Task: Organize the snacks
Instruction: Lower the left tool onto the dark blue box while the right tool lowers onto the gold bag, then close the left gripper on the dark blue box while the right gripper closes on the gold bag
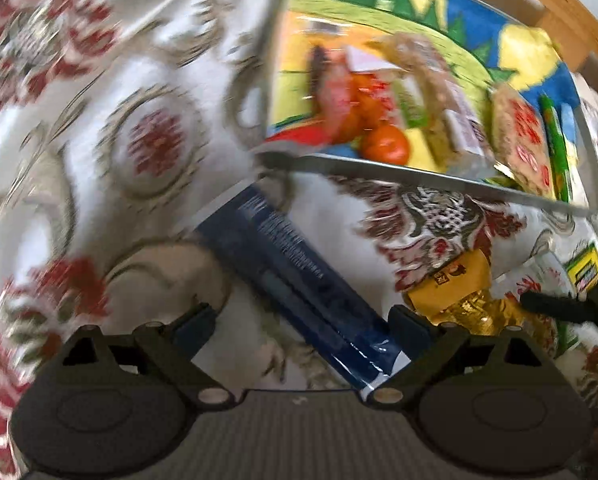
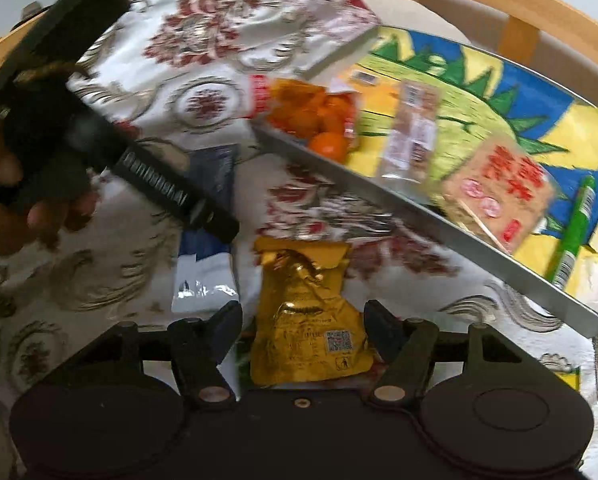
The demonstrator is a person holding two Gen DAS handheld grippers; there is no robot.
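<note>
Got both grippers low over the patterned cloth [image 1: 111, 80] on the worktop, one packet each. Left gripper [image 1: 303, 320] has its fingers spread wide around the long dark blue packet [image 1: 299, 276], which lies diagonally, so only its near end sits between them and nothing's pinched yet. I'd roll the wrist to square up across the narrow width before squeezing.

Right gripper [image 2: 303, 320] has the gold foil pouch [image 2: 305, 320] between its fingers; they're partway in, but I can't see the pads actually pressing on it. It's crinkly, shiny and puffy with a QR code near the bottom, so I'd grab the flat lower half, not the scrunched top.

The metal-rimmed tray [image 2: 379, 184] just beyond already holds oranges [image 2: 319, 120] and several packets.
</note>
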